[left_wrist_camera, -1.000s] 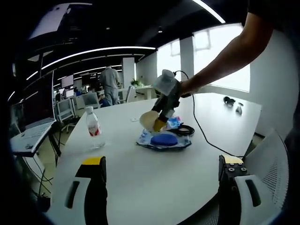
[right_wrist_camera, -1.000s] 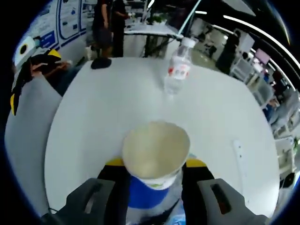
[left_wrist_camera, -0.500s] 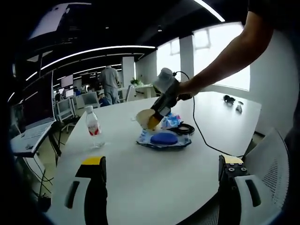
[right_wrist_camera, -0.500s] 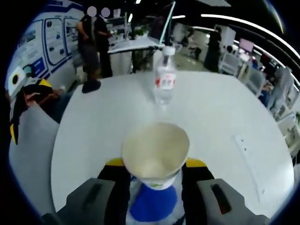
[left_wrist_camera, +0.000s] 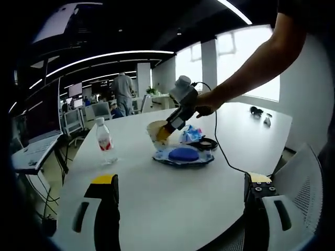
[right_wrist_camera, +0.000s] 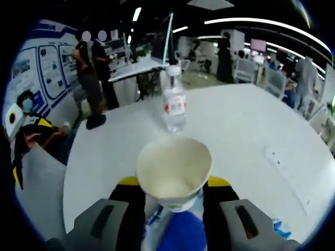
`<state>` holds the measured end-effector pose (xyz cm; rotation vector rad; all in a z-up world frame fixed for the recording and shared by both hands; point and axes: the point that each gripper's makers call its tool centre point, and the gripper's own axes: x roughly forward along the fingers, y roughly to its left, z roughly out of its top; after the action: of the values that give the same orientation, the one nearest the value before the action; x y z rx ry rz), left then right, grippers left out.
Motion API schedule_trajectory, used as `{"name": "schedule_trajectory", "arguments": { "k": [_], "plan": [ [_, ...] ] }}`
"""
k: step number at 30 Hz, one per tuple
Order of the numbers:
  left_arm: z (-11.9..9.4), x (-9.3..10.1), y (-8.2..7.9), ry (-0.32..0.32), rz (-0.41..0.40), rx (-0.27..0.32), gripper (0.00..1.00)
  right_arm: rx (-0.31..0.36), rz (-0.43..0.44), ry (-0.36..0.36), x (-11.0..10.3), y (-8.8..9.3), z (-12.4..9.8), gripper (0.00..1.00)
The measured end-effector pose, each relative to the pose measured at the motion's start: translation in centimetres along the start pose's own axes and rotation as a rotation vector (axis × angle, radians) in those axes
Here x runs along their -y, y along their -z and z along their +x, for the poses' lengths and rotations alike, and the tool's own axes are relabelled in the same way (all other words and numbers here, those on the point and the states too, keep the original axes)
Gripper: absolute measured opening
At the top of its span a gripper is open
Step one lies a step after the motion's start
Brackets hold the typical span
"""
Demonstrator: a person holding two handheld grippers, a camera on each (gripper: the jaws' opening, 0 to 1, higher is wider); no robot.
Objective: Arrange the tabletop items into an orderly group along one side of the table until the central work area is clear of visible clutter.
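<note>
My right gripper (right_wrist_camera: 174,183) is shut on a cream paper cup (right_wrist_camera: 174,166), held upright above the round white table (right_wrist_camera: 246,130). In the left gripper view that cup (left_wrist_camera: 157,132) hangs in the right gripper (left_wrist_camera: 171,125) over a blue lid (left_wrist_camera: 183,154) lying on a blue-and-white wrapper (left_wrist_camera: 172,159). A clear water bottle with a red label (left_wrist_camera: 104,142) stands on the left part of the table; it also appears ahead of the cup as the bottle (right_wrist_camera: 174,106). My left gripper (left_wrist_camera: 180,183) is open near the table's near edge, holding nothing.
A black coiled cable (left_wrist_camera: 208,143) runs from the pile toward the table's right edge. Small dark items (left_wrist_camera: 256,111) lie at the far right. A white mesh chair (left_wrist_camera: 298,178) stands by the near right edge. People and desks fill the office behind.
The right gripper has carried the cup leftward off the wrapper pile and tilted up level, so the bottle now looks closer. The left gripper has not moved.
</note>
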<state>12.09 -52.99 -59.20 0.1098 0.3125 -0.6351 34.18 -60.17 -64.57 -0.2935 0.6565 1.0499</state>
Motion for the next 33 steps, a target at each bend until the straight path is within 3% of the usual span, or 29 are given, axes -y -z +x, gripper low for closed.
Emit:
{"name": "schedule_trajectory", "arguments": {
  "k": [5, 21, 33],
  "plan": [
    [0.0, 0.0, 0.0, 0.003, -0.003, -0.002, 0.99, 0.051, 0.056, 0.01, 0.0, -1.2, 0.6, 0.39],
    [0.0, -0.1, 0.1, 0.0, -0.01, -0.003, 0.99, 0.122, 0.173, 0.03, 0.6, -2.6, 2.2, 0.39],
    [0.0, -0.2, 0.0, -0.006, -0.021, 0.002, 0.99, 0.155, 0.199, 0.047, 1.2, -3.9, 3.2, 0.39]
  ]
}}
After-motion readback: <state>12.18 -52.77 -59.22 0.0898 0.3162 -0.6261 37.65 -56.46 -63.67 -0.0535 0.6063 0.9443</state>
